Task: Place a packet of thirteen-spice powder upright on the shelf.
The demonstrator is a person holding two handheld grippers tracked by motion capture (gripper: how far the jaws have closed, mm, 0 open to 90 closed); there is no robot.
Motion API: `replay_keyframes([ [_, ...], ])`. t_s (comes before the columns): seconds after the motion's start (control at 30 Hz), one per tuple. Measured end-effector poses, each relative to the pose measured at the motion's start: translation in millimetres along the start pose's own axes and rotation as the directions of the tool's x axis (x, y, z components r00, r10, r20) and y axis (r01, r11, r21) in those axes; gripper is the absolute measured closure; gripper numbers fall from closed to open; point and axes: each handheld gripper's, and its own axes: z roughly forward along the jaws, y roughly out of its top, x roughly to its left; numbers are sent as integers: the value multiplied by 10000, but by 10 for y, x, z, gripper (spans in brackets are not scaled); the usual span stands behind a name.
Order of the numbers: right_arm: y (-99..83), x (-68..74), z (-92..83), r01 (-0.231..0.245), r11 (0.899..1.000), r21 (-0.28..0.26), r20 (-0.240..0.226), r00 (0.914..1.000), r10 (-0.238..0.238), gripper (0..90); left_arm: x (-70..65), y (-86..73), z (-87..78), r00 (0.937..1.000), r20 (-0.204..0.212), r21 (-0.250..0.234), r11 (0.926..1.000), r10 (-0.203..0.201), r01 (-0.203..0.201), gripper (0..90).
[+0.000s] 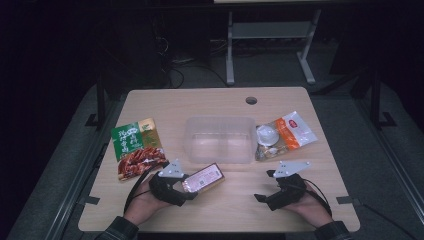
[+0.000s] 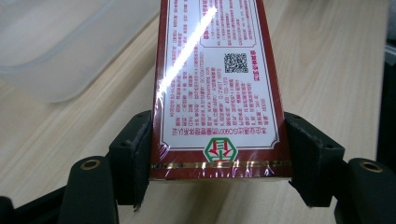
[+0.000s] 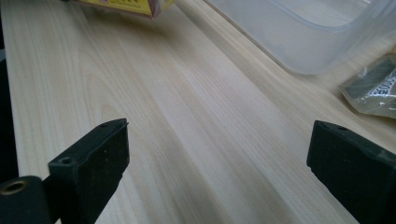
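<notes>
Left tool [image 2: 217, 140]: clamps red box [image 2: 217, 88], far end cropped | right tool [image 3: 217, 154]: agape, nothing held

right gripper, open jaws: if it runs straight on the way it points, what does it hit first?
Likely bare table at first, then probably the clear plastic tub or the red box held in the left gripper. The right gripper points between them; depth is unclear.

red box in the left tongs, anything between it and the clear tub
Nothing visible. The red box, clamped in the left tongs, sits just in front of the clear tub, with bare table between them. The tub looks empty.
</notes>
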Motion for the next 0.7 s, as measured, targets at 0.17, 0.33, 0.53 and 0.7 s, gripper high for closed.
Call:
replay_keyframes([
  [0.17, 22, 8, 0, -3, 10000, -67, -198, 9998, 1, 57, 28, 4, -108, 10000, 9, -479, 9988, 61, -60, 321],
  [0.33, 40, 16, -24, -25, 9998, -172, -290, 9996, 20, 60, 37, 3, -159, 9999, -125, -710, 9974, 84, -93, 321],
  [0.53, 120, 40, -36, -178, 9987, -469, -485, 9987, 155, 63, 27, 8, -197, 9998, -146, -878, 9961, 104, -116, 321],
  [0.7, 205, 76, -26, -18, 9972, -753, -773, 9970, -41, 68, 23, 25, -229, 10000, 5, -1136, 9935, 89, -88, 321],
])
